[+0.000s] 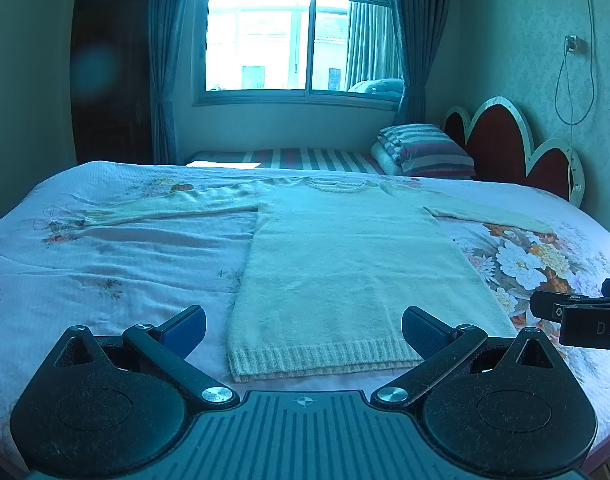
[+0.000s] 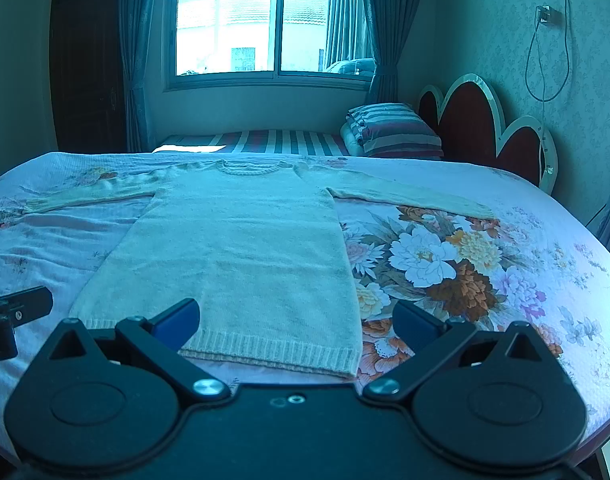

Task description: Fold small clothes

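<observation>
A cream knitted sweater (image 1: 337, 264) lies flat on the bed, collar far, ribbed hem near, both sleeves spread out sideways. It also shows in the right wrist view (image 2: 245, 248). My left gripper (image 1: 304, 330) is open and empty, its jaws wide apart just before the hem's left part. My right gripper (image 2: 296, 320) is open and empty, at the hem's right corner. The right gripper's side shows at the right edge of the left wrist view (image 1: 577, 316). The left gripper's side shows at the left edge of the right wrist view (image 2: 13, 316).
The bed has a pink floral cover (image 1: 105, 264) with a large flower print (image 2: 437, 264) to the sweater's right. A striped pillow and folded bedding (image 1: 425, 152) lie at the far right by the red headboard (image 1: 505, 148). A window with curtains (image 1: 297, 32) is behind.
</observation>
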`<move>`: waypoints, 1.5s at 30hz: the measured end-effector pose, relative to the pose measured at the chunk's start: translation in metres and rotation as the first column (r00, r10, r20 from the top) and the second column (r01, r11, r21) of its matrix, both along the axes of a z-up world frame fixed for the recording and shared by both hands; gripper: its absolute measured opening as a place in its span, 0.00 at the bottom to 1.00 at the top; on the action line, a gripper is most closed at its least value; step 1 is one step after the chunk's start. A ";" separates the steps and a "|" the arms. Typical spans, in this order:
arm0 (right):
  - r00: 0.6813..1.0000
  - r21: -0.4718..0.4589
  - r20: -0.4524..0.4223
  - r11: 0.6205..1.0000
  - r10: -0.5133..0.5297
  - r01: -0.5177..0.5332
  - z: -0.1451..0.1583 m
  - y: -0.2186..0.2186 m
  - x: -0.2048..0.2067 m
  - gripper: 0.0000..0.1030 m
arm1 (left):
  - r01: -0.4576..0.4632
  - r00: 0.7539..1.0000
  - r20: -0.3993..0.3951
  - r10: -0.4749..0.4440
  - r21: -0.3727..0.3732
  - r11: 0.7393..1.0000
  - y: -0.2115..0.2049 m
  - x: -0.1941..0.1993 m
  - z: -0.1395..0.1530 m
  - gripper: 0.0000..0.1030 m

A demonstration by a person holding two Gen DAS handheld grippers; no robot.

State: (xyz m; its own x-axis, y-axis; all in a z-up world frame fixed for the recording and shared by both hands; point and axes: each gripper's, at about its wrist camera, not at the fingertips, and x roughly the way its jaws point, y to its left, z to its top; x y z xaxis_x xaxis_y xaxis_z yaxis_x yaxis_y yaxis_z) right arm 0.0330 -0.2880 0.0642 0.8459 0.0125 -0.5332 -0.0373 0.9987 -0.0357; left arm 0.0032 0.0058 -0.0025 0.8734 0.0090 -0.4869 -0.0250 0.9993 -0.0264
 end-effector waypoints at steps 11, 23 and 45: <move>1.000 -0.001 0.001 1.000 0.001 -0.001 0.000 0.000 0.000 1.00 | -0.003 1.000 -0.003 0.003 -0.003 1.000 0.000 0.000 -0.001 1.00; 0.992 0.009 0.102 0.998 -0.068 0.067 0.015 -0.031 0.033 0.98 | -0.012 1.000 0.015 0.014 -0.100 0.995 0.015 0.061 0.016 1.00; 0.882 0.293 -0.001 0.843 -0.471 0.450 -0.047 -0.243 0.272 0.39 | -0.156 0.987 0.033 0.156 -0.003 0.988 -0.008 0.310 -0.034 1.00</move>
State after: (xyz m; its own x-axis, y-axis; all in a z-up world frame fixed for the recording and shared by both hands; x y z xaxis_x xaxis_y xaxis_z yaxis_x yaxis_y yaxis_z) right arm 0.3049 -0.5307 0.0175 0.8251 -0.2499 -0.5068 0.4219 0.8691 0.2583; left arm 0.3136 -0.0024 -0.0361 0.8767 0.1466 -0.4582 -0.1799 0.9832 -0.0298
